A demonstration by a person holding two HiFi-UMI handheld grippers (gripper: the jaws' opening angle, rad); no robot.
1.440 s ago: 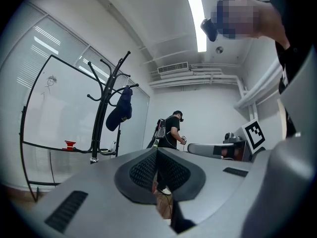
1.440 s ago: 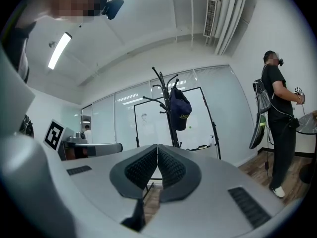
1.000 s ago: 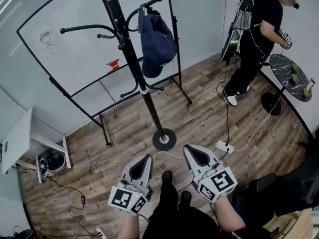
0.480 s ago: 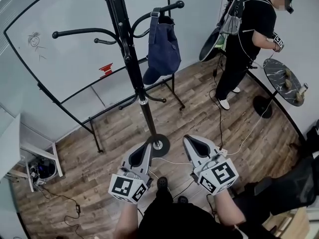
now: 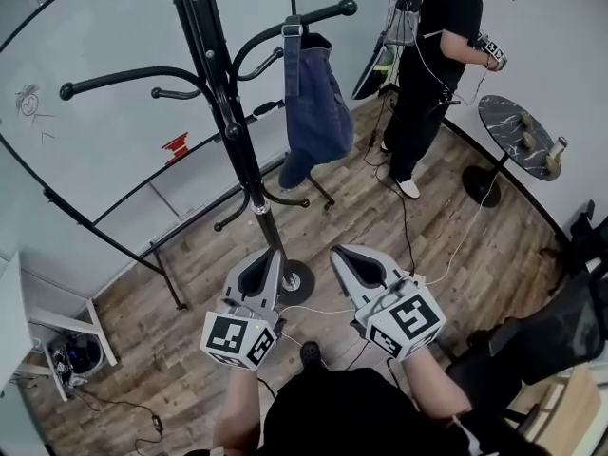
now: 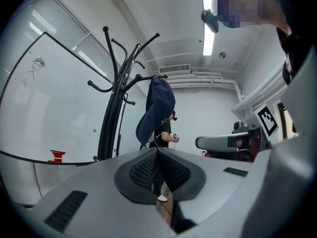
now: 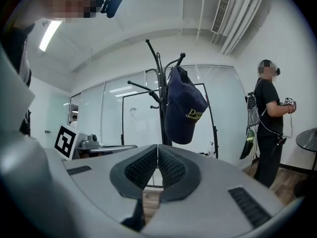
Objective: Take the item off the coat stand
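Here, a navy cap hangs from an upper arm of the coat stand, caught there by its back strap; just how the strap sits on the arm is too small to make out. The cap is soft cloth with a slack, folded crown. Its long axis runs up and down, with the stiffer brim pointing at the floor. Yellow lettering on its front shows in the right gripper view but is cut off by a fold and cannot be read whole. The stand is a black metal pole with curved, round-tipped arms. Its top runs out of the head view, and its round base is partly hidden behind the left gripper. Both tools are held low, well apart from the cap, noses toward the stand. The left gripper's ribbed black pads are pressed together with nothing between them, and the right gripper is closed and empty likewise. Behind the stand is a black-framed whiteboard. Off to the right, a person in black stands near a round dark table on the wood-plank floor.
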